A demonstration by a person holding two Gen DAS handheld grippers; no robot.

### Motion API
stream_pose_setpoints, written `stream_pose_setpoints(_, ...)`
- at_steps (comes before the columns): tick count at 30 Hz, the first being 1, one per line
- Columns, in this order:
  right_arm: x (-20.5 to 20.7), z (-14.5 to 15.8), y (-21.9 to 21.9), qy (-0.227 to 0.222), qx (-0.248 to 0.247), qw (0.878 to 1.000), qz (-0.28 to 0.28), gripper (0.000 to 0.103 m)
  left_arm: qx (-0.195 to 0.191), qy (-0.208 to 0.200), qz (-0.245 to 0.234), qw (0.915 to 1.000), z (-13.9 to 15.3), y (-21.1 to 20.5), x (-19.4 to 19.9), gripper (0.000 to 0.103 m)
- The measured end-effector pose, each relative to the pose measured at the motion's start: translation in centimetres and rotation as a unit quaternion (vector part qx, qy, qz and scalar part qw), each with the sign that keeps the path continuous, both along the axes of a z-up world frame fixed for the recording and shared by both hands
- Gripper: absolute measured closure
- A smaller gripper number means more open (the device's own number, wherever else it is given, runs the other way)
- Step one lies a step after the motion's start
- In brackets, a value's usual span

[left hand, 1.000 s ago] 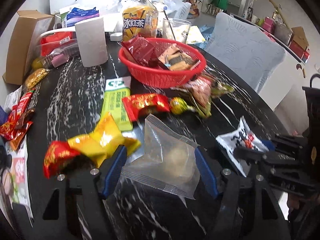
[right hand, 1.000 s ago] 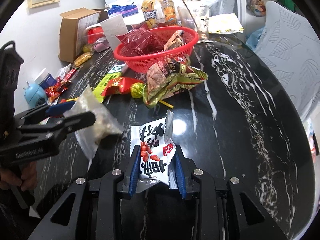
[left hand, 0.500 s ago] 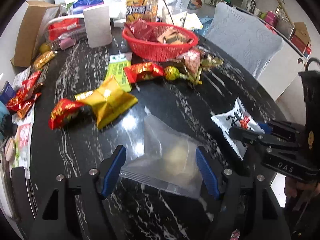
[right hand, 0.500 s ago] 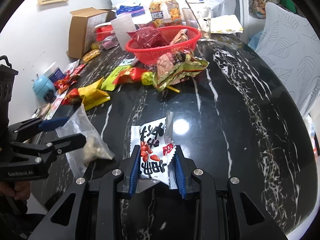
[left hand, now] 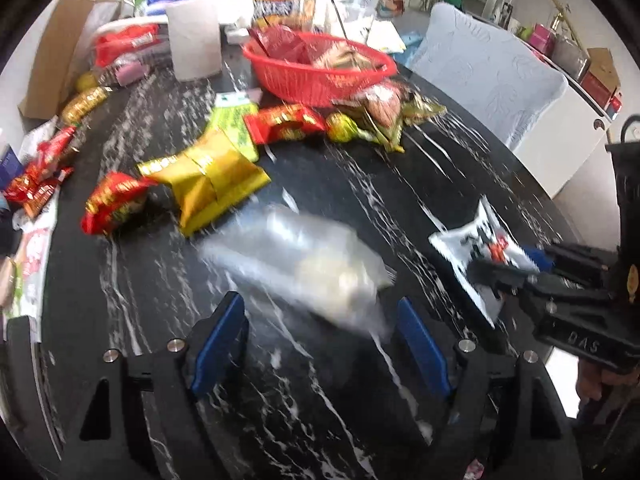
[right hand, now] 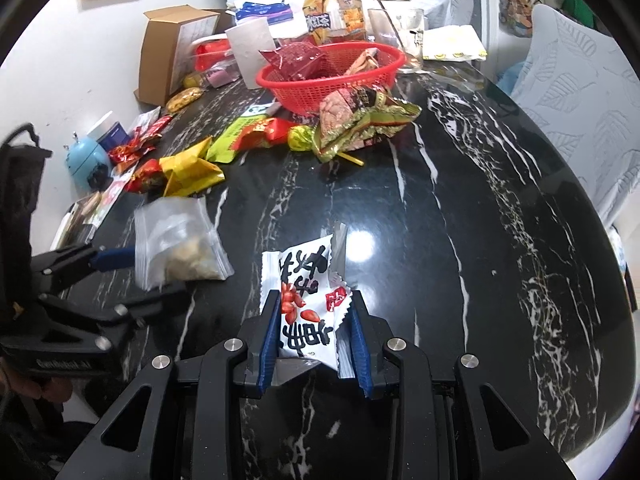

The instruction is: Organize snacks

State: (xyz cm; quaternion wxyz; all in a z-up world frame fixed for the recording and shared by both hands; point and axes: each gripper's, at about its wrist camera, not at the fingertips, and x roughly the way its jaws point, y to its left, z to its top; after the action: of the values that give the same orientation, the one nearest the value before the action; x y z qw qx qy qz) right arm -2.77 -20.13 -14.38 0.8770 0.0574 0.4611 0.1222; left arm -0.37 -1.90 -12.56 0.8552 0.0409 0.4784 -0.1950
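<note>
My left gripper (left hand: 320, 303) has its jaws opening, and neither pad presses on anything. A clear zip bag (left hand: 304, 264) with pale pieces inside is blurred just past its fingertips, low over the black marble table (left hand: 360, 184). In the right wrist view this clear bag (right hand: 180, 244) is beside the left gripper (right hand: 148, 276). My right gripper (right hand: 316, 298) is shut on a white peanut packet (right hand: 308, 292) with black lettering, held off the table's near side. The left wrist view also shows the right gripper (left hand: 508, 265) gripping that packet (left hand: 472, 246). A red basket (left hand: 320, 76) with some snacks stands at the back.
Loose on the table are a yellow packet (left hand: 208, 184), red packets (left hand: 116, 200), a green packet (left hand: 236, 128) and crumpled wrappers (left hand: 384, 112). Behind them stand a paper roll (left hand: 194, 44), a cardboard box (left hand: 52, 52) and a tea bottle (left hand: 280, 4). A padded chair (left hand: 488, 80) is at the right.
The left jaws have widened and the clear bag has come free of the pads, now ahead of the fingertips. Both grippers have drawn back from the basket. The right grip is unchanged.
</note>
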Motion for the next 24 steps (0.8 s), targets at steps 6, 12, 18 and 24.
stream_pose_setpoints(6, -0.2, -0.3, 0.3, 0.004, -0.003, 1.000, 0.004, 0.071, 0.000, -0.055, 0.021, 0.9982, 1.9, 1.0, -0.1, 0.024)
stream_pose_setpoints(12, 0.2, 0.1, 0.5, 0.001, -0.006, 1.000, 0.009, 0.071, 0.005, -0.091, -0.012, 0.9958, 4.0, 0.6, 0.9, 0.024)
stream_pose_setpoints(18, 0.4, 0.2, 0.7, 0.001, -0.006, 1.000, 0.014, 0.071, 0.016, -0.046, -0.026, 0.9985, 2.0, -0.7, 2.8, 0.024)
stream_pose_setpoints(24, 0.7, -0.4, 0.0, 0.013, -0.007, 1.000, -0.004, 0.071, -0.001, 0.007, -0.038, 0.9993, 0.0, -1.0, 3.2, 0.024)
